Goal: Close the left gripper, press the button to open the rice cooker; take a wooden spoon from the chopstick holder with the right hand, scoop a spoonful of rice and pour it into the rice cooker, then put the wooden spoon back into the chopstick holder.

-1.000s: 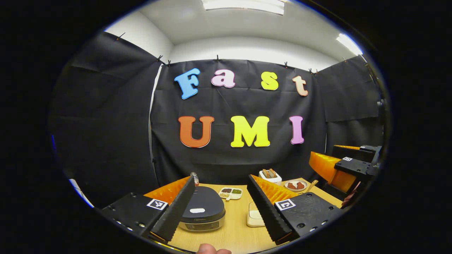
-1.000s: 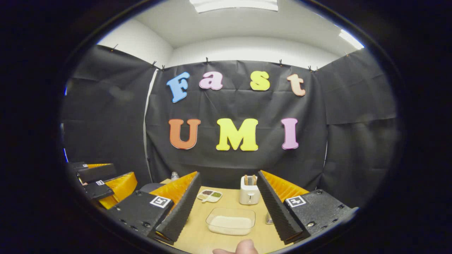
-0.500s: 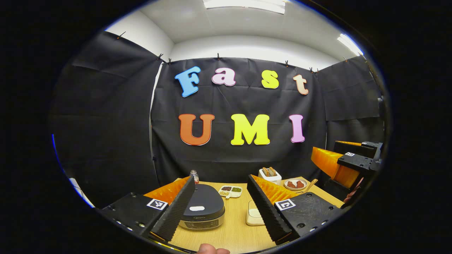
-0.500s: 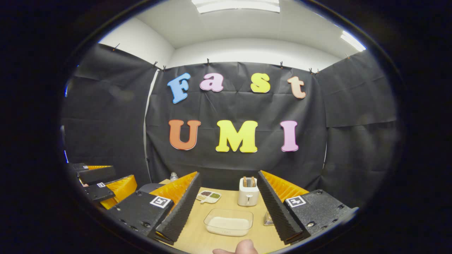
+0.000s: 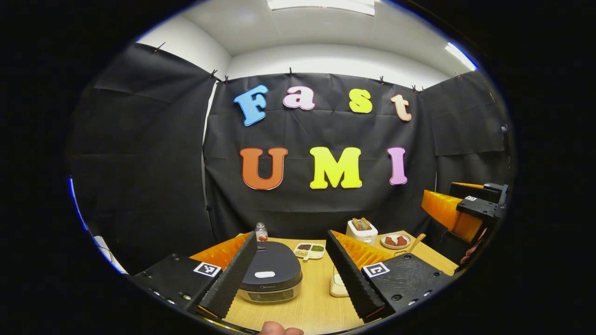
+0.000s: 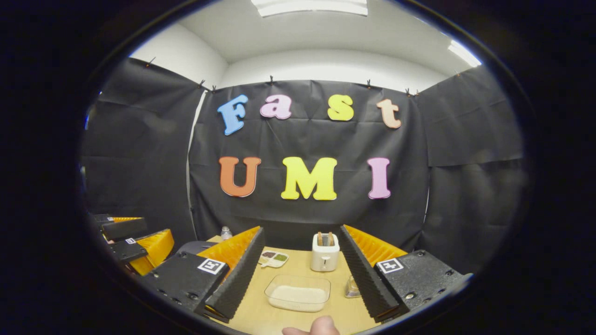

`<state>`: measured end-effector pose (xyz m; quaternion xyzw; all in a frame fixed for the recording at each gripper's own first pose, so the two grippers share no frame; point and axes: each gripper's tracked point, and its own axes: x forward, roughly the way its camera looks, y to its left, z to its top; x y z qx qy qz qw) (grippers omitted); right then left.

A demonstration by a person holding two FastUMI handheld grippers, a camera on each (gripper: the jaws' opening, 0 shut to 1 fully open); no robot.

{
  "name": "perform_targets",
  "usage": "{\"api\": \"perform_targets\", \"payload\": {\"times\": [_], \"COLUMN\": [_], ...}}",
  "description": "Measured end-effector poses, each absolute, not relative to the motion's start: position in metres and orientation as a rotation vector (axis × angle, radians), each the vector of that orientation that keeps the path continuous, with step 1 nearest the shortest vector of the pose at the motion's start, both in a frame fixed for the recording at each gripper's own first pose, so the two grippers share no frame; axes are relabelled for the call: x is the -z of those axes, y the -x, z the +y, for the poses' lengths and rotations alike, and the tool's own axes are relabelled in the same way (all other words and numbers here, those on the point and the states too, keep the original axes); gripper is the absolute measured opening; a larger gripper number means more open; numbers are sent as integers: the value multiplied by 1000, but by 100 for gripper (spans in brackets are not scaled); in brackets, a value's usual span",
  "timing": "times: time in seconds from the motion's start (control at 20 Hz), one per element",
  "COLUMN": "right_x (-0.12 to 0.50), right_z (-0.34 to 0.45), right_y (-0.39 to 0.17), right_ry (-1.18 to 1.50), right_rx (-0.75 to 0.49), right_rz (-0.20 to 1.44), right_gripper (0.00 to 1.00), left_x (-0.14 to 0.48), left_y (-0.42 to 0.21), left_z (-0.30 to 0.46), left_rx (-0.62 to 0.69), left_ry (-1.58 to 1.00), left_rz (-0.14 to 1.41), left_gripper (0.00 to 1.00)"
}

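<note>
Rice cooker (image 5: 271, 274) sits lid-down on the tabletop (image 5: 312, 307) between the left gripper (image 5: 291, 274) jaws, spread wide; right gripper (image 6: 302, 277) jaws likewise gape. Unclosed, they could straddle the button.

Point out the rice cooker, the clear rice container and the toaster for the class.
rice cooker (image 5: 271, 270): left gripper view, on its dark lid.
rice container (image 6: 298, 296): right gripper view, on the rice inside.
toaster (image 6: 324, 258): right gripper view, on its front.
</note>
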<state>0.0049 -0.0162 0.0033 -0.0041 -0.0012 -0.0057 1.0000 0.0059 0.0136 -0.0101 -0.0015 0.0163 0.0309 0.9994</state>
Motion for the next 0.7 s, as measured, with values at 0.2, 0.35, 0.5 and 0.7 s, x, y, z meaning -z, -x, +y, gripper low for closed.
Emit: {"api": "perform_targets", "payload": {"times": [0.2,0.35,0.5,0.7], "right_x": [2,1,13,26], "right_z": [-26,-40,-53,-69], "right_y": [-13,-21,-31,-47], "right_ry": [3,1,-18,-25], "right_rx": [26,55,75,75], "right_rz": [15,0,22,57], "right_gripper": [99,100,99,100], "left_x": [17,24,29,53], "left_y": [-9,-13,-20,-35], "left_z": [25,32,40,48], "left_rx": [-100,-123,-141,-149], "left_ry": [12,22,36,83], "left_rz": [52,79,114,219], "left_gripper": [95,95,95,95]}}
